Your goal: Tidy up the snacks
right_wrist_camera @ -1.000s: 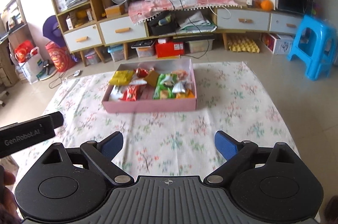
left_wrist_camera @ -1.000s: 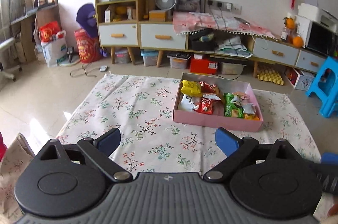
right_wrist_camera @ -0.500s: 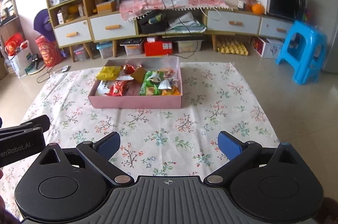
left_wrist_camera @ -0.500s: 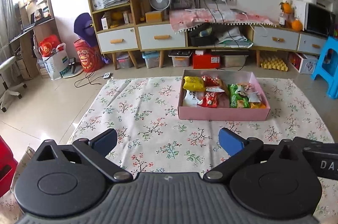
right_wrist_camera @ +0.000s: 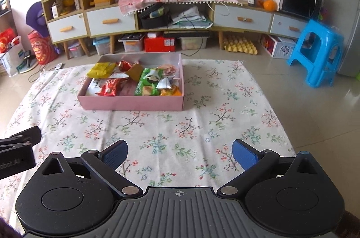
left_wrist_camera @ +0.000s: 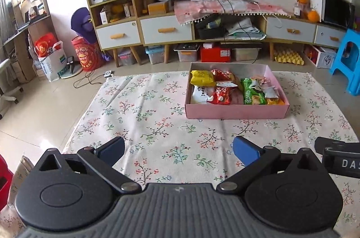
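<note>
A pink box (left_wrist_camera: 236, 111) (right_wrist_camera: 132, 103) sits on a floral cloth (left_wrist_camera: 157, 125) (right_wrist_camera: 180, 125) on the floor. It holds several snack packs: a yellow bag (left_wrist_camera: 202, 77) (right_wrist_camera: 101, 70), a red pack (left_wrist_camera: 221, 95) (right_wrist_camera: 110, 89), a green pack (left_wrist_camera: 252, 92) (right_wrist_camera: 146, 83) and small silver and orange packs. My left gripper (left_wrist_camera: 178, 150) is open and empty, well short of the box. My right gripper (right_wrist_camera: 180, 151) is open and empty, also short of the box. Each gripper's body shows at the edge of the other's view.
A low cabinet with drawers (left_wrist_camera: 166, 30) runs along the back wall, with storage bins under it. A blue stool (right_wrist_camera: 315, 53) stands at the right. Bags (left_wrist_camera: 51, 56) stand at the left on the tiled floor.
Both grippers have pulled back and levelled out; the box now sits farther off and more centred. Both stay open and empty.
</note>
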`<state>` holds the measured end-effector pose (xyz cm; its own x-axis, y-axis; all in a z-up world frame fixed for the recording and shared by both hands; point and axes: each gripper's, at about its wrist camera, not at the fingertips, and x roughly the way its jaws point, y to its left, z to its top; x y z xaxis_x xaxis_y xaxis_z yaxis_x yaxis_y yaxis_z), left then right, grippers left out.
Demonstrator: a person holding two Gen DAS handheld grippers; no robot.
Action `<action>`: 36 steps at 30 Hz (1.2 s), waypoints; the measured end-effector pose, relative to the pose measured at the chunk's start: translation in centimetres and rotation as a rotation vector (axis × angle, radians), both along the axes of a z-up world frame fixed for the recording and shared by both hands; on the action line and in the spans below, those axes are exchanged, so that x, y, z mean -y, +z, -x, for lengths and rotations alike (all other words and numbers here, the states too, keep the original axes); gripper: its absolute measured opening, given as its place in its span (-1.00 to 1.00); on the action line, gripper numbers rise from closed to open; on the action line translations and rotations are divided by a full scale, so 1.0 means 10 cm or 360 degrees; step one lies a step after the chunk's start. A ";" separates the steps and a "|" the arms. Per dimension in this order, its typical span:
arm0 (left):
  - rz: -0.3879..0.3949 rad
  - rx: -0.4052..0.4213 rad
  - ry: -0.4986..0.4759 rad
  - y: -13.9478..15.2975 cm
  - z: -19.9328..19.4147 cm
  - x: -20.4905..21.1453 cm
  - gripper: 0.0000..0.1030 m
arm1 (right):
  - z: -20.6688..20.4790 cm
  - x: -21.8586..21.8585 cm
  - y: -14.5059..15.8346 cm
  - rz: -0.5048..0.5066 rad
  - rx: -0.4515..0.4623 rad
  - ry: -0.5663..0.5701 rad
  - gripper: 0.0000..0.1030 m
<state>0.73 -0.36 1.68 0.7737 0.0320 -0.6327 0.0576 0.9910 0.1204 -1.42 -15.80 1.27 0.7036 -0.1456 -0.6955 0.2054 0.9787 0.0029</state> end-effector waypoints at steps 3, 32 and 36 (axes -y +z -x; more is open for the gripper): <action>-0.0015 -0.0002 -0.0031 0.00 0.00 0.04 0.99 | -0.01 0.00 0.00 0.0025 0.0004 0.0006 0.95; 0.0010 -0.0071 -0.0035 -0.01 -0.07 -0.01 1.00 | -0.05 -0.07 -0.03 0.0094 -0.0008 0.0026 0.95; 0.0011 -0.0071 -0.0043 -0.01 -0.06 0.00 1.00 | -0.06 -0.08 -0.06 0.0095 -0.0012 0.0028 0.95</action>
<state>1.38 -0.38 1.58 0.7451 0.0071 -0.6669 0.0896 0.9898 0.1106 -0.85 -15.05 0.72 0.7012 -0.1747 -0.6913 0.1877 0.9805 -0.0574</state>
